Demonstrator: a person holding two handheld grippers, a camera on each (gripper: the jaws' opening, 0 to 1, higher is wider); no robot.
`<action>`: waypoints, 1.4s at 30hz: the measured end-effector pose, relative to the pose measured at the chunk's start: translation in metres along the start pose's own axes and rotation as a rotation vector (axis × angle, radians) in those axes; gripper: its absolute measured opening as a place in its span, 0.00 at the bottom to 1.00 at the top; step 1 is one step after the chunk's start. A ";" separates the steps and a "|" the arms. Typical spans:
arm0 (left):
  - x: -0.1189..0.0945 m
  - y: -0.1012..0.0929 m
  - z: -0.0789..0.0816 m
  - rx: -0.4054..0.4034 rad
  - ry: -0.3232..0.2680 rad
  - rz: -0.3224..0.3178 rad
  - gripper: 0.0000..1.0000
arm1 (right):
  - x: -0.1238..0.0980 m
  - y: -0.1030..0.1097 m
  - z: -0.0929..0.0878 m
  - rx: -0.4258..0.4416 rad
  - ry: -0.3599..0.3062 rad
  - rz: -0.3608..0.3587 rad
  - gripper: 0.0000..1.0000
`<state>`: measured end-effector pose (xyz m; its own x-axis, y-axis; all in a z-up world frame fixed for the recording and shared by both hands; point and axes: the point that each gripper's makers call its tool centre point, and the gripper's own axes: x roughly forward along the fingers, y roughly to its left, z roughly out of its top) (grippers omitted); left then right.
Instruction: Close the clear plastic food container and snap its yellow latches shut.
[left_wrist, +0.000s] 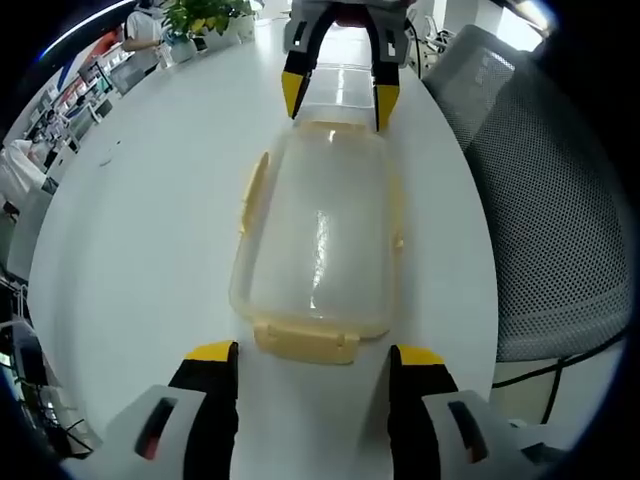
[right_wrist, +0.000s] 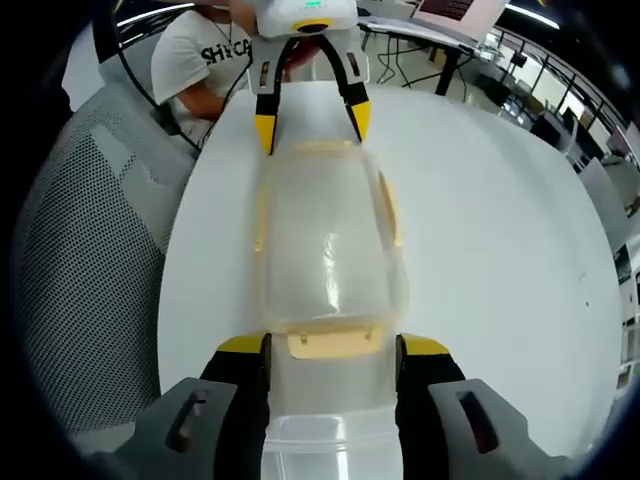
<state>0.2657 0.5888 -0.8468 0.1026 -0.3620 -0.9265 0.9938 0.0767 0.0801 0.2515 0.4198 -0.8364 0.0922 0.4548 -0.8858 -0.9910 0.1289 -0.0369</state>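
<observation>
A clear plastic container lies on the white table with its lid on. Yellow latches sit along its sides and ends. The end latch nearest my left gripper juts outward between that gripper's open jaws. At the opposite end, my right gripper stands open, its jaws either side of that end's latch. In the right gripper view the left gripper shows at the container's far end. A side latch flares away from the wall.
A grey mesh chair stands close against one long edge of the table. A person in a white T-shirt sits behind the left gripper. Potted plants stand at the table's far end.
</observation>
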 end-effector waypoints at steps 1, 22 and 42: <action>0.000 0.000 0.000 0.004 0.001 -0.003 0.54 | 0.000 -0.001 -0.001 0.002 0.003 0.001 0.47; 0.000 -0.007 0.000 0.015 0.009 -0.067 0.38 | 0.009 0.005 -0.004 -0.059 0.066 0.019 0.38; 0.002 -0.005 0.002 0.021 0.036 -0.065 0.33 | 0.015 0.005 -0.004 -0.074 0.168 0.060 0.37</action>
<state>0.2606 0.5860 -0.8484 0.0365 -0.3318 -0.9427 0.9990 0.0348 0.0265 0.2475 0.4239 -0.8520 0.0212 0.3058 -0.9519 -0.9992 0.0375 -0.0102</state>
